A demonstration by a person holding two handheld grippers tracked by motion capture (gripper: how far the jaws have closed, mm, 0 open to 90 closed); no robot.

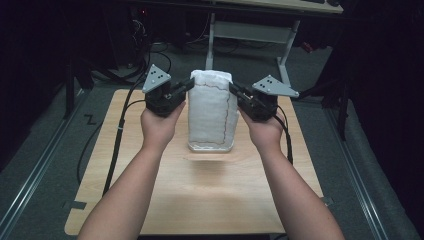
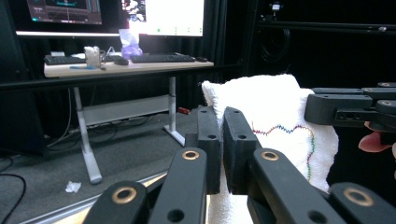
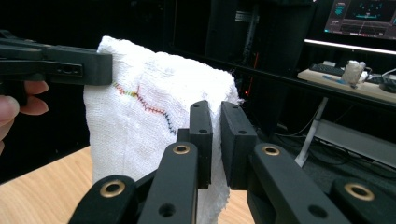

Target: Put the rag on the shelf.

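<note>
Both grippers hold a white cloth [image 1: 212,111] with a wavy coloured stitch line up over the wooden desk [image 1: 200,195], its lower edge resting there. The left gripper [image 1: 189,84] and right gripper [image 1: 233,90] are each clamped narrow on an upper corner. To lay it flat, both should probably lower together, keeping the top edge taut and level.

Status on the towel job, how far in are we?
Done: both top corners of the white towel are pinched, one by the left gripper, one by the right gripper. In hand: the towel hangs lifted between them, its lower edge just above the wooden table, shadow beneath. Left: probably laying it down or folding it; no fold made by the grippers shows yet.
</note>
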